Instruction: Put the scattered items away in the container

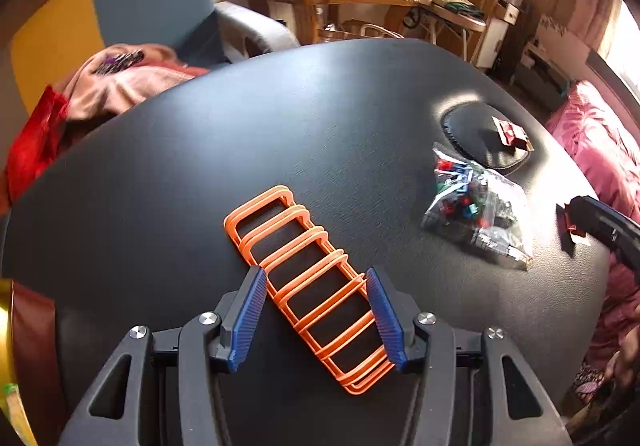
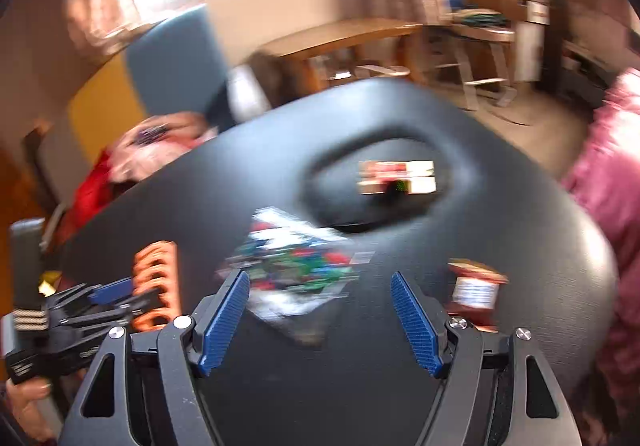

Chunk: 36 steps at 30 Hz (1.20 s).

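Orange rack [image 1: 308,286] lies flat, lower centre, between the left tongs [image 1: 316,314], which are spread apart; thin ribs could slip or snag on closing. Clear bag [image 1: 476,214] and red packet [image 2: 476,292] lie right, near black tray [image 1: 472,134] holding another packet [image 1: 512,134]. Right tongs [image 2: 320,318] gape wide, empty, view blurred.

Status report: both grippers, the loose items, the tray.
Left gripper open, straddling orange rack. Right gripper open, empty, view blurred. Tray holds one red packet; bag and second packet outside on table. Nothing blocking.
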{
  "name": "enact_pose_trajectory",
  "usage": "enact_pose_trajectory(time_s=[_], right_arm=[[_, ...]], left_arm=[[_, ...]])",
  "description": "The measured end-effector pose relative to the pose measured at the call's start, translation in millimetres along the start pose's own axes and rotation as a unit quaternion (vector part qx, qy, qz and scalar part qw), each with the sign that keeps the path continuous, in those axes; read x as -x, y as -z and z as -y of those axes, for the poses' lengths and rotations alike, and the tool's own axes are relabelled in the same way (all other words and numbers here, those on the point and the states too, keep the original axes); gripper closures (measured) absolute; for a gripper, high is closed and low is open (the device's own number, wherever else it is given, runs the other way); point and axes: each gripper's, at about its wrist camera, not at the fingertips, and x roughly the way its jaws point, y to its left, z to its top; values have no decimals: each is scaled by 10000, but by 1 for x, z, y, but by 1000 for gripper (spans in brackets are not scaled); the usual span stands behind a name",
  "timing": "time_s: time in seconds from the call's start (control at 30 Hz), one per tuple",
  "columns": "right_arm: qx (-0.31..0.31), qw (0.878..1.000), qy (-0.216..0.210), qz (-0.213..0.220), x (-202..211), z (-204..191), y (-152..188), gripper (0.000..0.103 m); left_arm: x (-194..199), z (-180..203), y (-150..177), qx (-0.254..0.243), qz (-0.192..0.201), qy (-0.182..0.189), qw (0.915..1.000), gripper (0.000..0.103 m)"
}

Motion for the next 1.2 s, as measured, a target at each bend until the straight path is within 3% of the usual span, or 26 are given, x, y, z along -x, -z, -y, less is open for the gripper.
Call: enact_pose_trajectory(time_s=[0.13,0.3,0.5,0.73,0.93,1.2], right_arm=[[522,9970,-494,-279,-19,-49,0,29],[753,9897,-957,-751,-59,-103,1,29],[471,9795,-1535,-1219,-96,-148,1,29],[112,9466,-2560,-1955,-111,-181,25,27],[-190,9538,-2512,-1635,-80,-162,33,27],[-101,9906,-1108,-791,-16,-91,41,27]], left_arm=[[10,-18,15,262,28,-17,9997,49],[27,-43,33,642,103,-105,9978,51],[44,-73,54,1012,195,-190,9945,51],[58,-94,71,1307,273,-193,9909,51],[70,-112,84,1546,337,-188,9872,51],[46,-74,54,1281,97,85,9917,51]])
